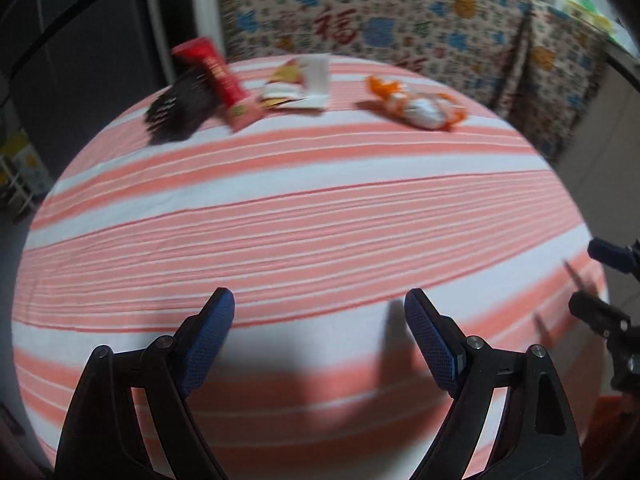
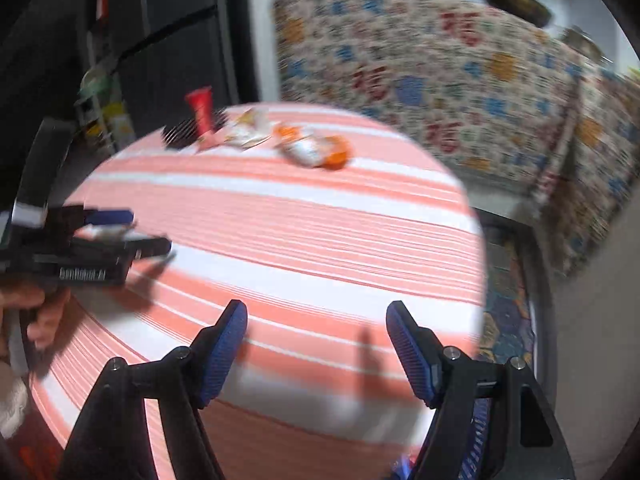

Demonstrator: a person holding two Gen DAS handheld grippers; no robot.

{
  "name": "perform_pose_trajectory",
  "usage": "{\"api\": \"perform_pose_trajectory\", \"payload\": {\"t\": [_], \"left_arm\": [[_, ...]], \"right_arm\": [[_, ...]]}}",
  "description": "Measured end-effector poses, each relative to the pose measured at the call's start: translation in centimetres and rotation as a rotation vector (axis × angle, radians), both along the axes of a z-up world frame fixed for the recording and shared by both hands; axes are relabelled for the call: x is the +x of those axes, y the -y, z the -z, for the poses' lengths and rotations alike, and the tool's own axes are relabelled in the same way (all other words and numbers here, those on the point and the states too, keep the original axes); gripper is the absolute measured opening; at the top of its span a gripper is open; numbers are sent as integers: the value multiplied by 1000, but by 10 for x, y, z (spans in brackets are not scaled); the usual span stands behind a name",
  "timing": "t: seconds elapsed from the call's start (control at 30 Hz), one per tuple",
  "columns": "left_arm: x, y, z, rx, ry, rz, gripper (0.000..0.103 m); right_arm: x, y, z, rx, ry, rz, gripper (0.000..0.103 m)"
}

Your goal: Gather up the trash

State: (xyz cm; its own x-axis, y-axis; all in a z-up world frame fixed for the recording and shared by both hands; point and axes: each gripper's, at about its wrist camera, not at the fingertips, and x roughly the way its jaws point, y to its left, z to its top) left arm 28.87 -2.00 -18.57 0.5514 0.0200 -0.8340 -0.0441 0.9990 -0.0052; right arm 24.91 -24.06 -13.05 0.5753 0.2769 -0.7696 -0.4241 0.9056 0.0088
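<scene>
Both tongs hang over the near edge of the striped surface (image 1: 280,208), the left tongs (image 1: 319,334) with jaws wide apart and nothing between them, the right tongs (image 2: 316,344) the same, which I judge suits an approach with no piece chosen yet. All the trash lies at the far side, well apart from me: an orange and silver wrapper (image 1: 416,106) alone to the right, a torn white and yellow packet (image 1: 298,84) in the middle, and a red wrapper (image 1: 224,80) lying partly over a dark ridged tray (image 1: 178,106) at the left. Since the orange wrapper sits clear of the rest, it looks the easiest first pick for my right side, while the left cluster needs separating. Beyond the surface stands furniture draped in a patterned cloth (image 1: 400,12). Motion blur softens everything, so finer detail I cannot tell.
</scene>
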Motion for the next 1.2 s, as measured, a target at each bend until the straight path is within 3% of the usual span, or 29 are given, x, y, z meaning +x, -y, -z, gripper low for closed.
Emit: {"api": "perform_pose_trajectory", "payload": {"t": [0.2, 0.63, 0.73, 0.8, 0.97, 1.03, 1.1, 1.13, 1.17, 1.2], "left_arm": [[9, -42, 10, 17, 20, -32, 103], [88, -119, 12, 4, 29, -123, 102], [96, -132, 4, -64, 88, -126, 93], [99, -133, -3, -88, 132, -99, 93], [118, -115, -11, 56, 174, -35, 92], [121, -120, -12, 48, 186, -28, 81], [124, -123, -12, 9, 183, -12, 46], [125, -126, -12, -5, 178, -4, 34], [125, -129, -12, -13, 171, 4, 14], [122, -131, -12, -26, 168, 10, 10]], "right_arm": [[21, -43, 23, -46, -71, -29, 74], [55, -57, 33, -37, -61, 12, 85], [55, -57, 33, -37, -61, 12, 85], [55, -58, 33, -37, -61, 12, 85], [54, -58, 33, -36, -60, 13, 85], [55, -57, 34, -32, -62, 14, 85], [58, -54, 32, -20, -64, 13, 84], [61, -52, 31, -8, -66, 17, 84], [65, -49, 29, 5, -64, 23, 84], [71, -44, 26, 17, -56, 32, 84]]}}
